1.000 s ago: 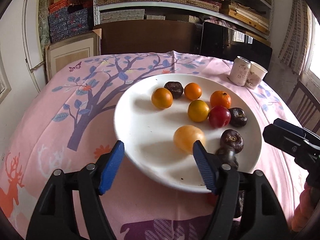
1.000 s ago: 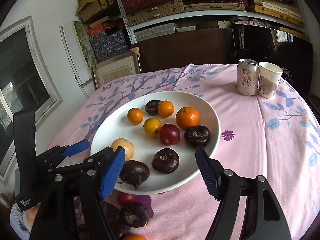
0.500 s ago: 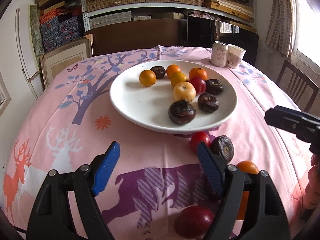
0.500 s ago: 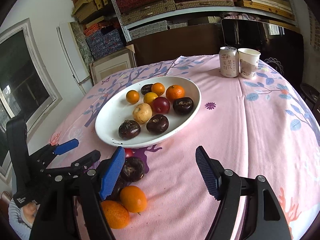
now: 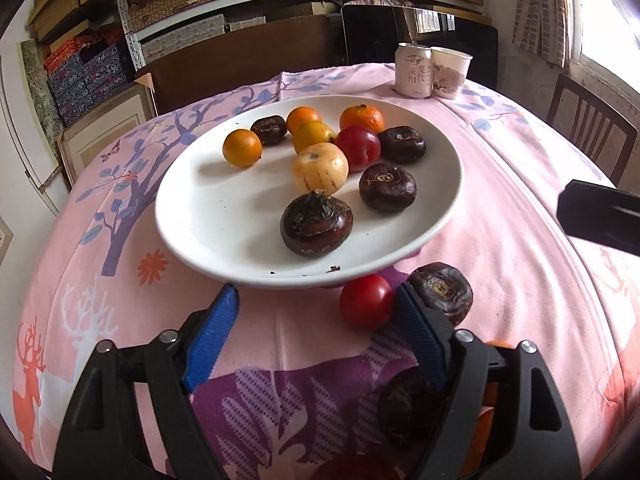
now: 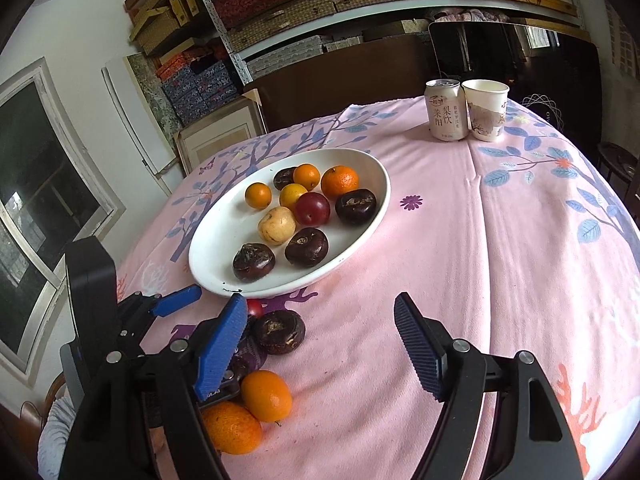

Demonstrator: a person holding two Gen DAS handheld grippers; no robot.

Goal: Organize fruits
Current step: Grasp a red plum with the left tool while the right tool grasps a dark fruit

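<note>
Left wrist: red fruit [image 5: 366, 301] touching right jaw, jaws wide

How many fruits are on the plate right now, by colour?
Dark brown fruits: 4
Orange fruits: 3
Yellow fruits: 2
Red fruit: 1
Total on the white plate: 10

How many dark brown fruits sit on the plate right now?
4 on the white plate: far one, right one, two at the front. More lie off-plate.
</note>
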